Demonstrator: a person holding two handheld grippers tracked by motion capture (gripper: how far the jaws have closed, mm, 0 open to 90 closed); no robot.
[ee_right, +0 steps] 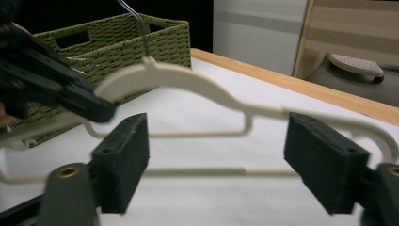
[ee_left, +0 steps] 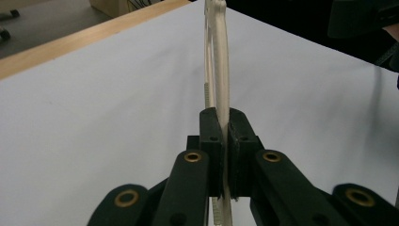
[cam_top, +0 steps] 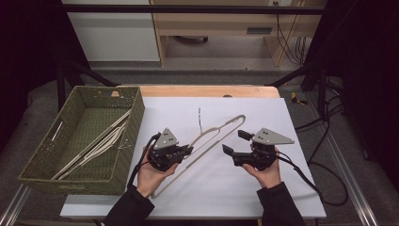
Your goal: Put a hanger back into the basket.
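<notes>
1. Dark surroundings frame a wooden worktop [cam_top: 207,90] covered by a white sheet [cam_top: 226,179]; this smooth covering gives a dropped item little to catch on, so it could slide toward an edge.
2. At the left end of the worktop sits a woven green basket [cam_top: 134,136] already holding several cream hangers [cam_top: 101,143]; judging by them, it is the likely goal, and its tall near wall could snag a long item swung in too low.
3. Lying across the middle of the sheet is the cream hanger [cam_top: 214,131], its metal hook [cam_top: 200,118] pointing away from the person. It is long and thin, so held at one spot it may pivot or droop.
4. The left gripper [cam_top: 188,151] has its jaws fully clamped on one bar of the hanger, as the left gripper view shows with the bar [ee_left: 222,70] pinched edge-on between the pads. That narrow grip is the main risk: the bar could twist or slip out.
5. The right gripper [cam_top: 234,142] has its jaws wide apart and holds nothing; in the right gripper view the hanger runs beyond the pads [ee_right: 120,160], untouched. With no second support, the free end could dip and drag.
</notes>
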